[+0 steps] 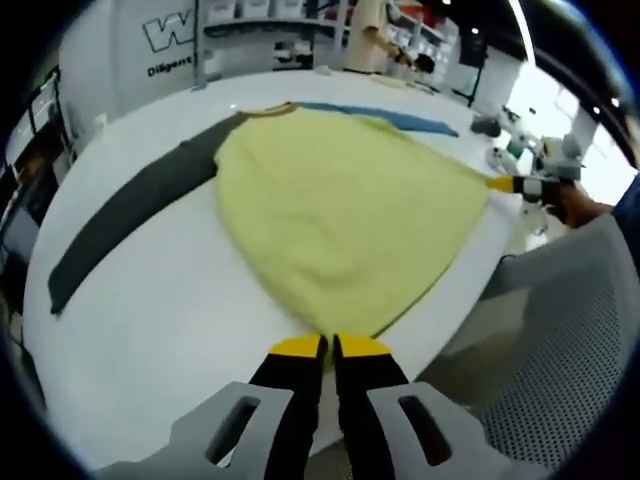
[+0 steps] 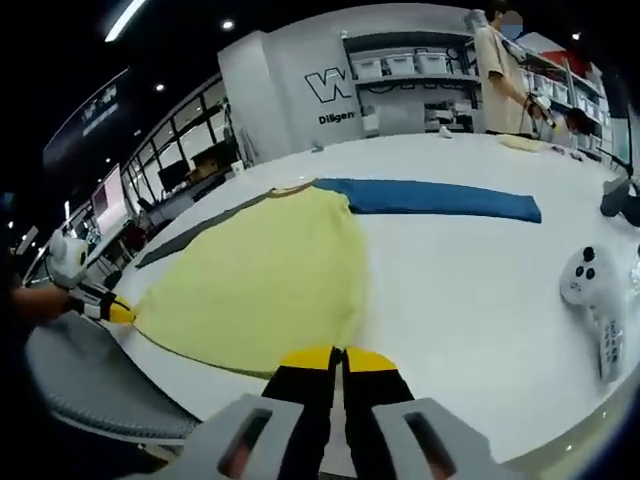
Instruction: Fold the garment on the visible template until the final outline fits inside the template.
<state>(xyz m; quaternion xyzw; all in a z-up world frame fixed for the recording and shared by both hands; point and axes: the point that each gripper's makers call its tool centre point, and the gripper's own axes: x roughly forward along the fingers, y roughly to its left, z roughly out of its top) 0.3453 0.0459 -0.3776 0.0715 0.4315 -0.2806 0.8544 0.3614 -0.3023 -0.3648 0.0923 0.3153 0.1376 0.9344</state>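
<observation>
While both pinch hem | yellow garment (image 1: 340, 220) | bare table (image 2: 470, 280) right

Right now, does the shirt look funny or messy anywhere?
Nothing torn or spilled. The yellow shirt lies spread on the white table, both grippers pinching its hem. Its gray sleeve and blue sleeve stick straight out, not yet folded.

On the far white wall (image 2: 300, 80) we read a large outlined "W" (image 2: 328, 84), its remaining letters cut off by shelving, above a smaller line beginning "Diligen" (image 2: 340, 118). In the left gripper view we find the same "W" (image 1: 165, 30) over "Diligent" (image 1: 172, 70). A dark hanging sign (image 2: 100, 105) at far left carries lettering too small for us to read.
</observation>
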